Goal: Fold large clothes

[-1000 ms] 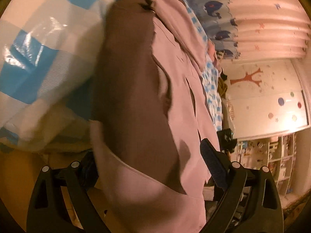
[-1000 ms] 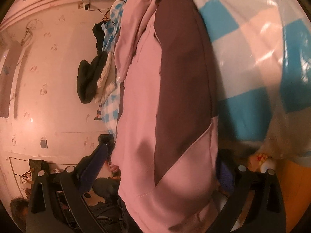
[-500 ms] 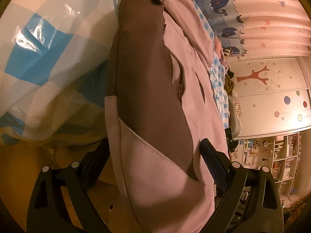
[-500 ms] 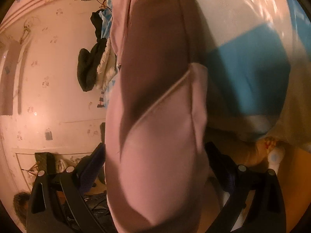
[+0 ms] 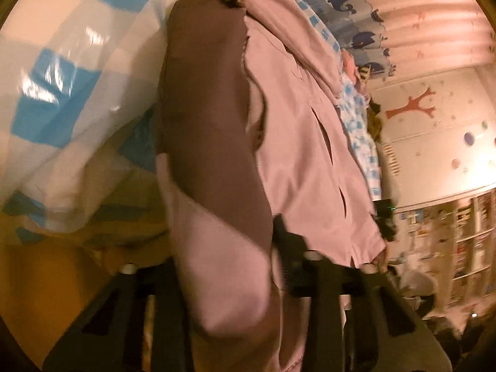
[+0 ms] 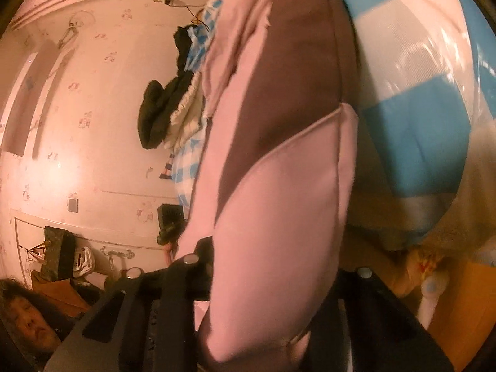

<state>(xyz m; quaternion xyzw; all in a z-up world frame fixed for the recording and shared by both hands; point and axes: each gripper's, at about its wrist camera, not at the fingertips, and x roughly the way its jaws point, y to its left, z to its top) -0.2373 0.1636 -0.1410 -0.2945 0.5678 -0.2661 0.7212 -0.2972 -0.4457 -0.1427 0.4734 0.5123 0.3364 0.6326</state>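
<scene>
A large pink and dark-brown garment lies stretched over the blue-and-white checked bed cover, running away from both cameras. My left gripper is shut on its near pink edge, the cloth bunched between the black fingers. The same garment fills the right wrist view. My right gripper is shut on its pink corner, and the cloth hides the fingertips.
The checked bed cover shows left of the garment in the left wrist view and right of it in the right wrist view. Dark and white clothes hang on the pink wall. Shelves and a curtain stand beyond the bed.
Both grippers have closed in on the garment's near edge. The fingers stood wide apart before and now stand close together on the cloth. Both views have shifted slightly.
</scene>
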